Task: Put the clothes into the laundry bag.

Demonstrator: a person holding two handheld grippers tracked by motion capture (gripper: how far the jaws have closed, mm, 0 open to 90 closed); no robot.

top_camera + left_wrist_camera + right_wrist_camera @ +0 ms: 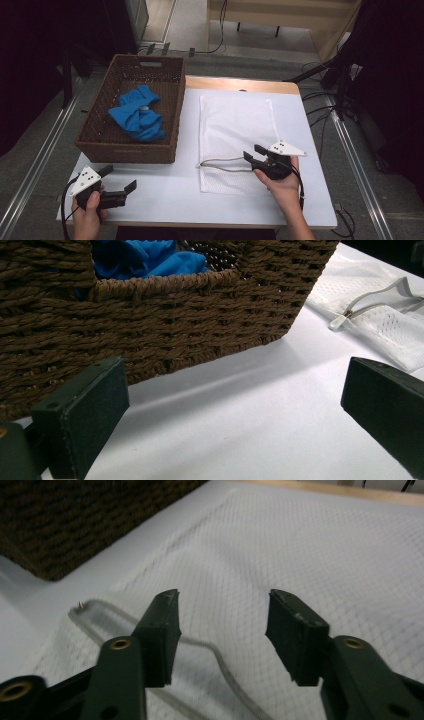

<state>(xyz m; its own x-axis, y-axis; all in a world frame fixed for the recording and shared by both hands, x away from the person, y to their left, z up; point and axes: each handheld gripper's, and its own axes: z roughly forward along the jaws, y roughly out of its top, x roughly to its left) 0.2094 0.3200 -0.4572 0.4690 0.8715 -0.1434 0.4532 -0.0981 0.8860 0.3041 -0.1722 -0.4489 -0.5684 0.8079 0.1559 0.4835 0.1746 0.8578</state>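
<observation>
A white mesh bag point(235, 130) lies flat on the white table point(165, 200), its grey zipper point(220, 162) partly undone along the near edge. Left of it stands a brown wicker basket point(100, 142) holding a crumpled blue cloth point(137, 117). My right gripper point(253, 152) hovers over the bag's near end, open, with nothing between its jaws; in the right gripper view point(222, 615) the mesh point(300, 545) and the zipper point(215, 652) lie just below them. My left gripper point(120, 178) rests at the table's front left, open and empty point(235, 405), facing the basket's wall point(175, 325).
The basket overhangs the table's left side. In the left gripper view the blue cloth point(150, 260) peeks over the basket's rim, and the bag's zipper pull point(342, 317) lies at the right. Cables and stand legs point(325, 75) run along the floor beyond the table's right edge.
</observation>
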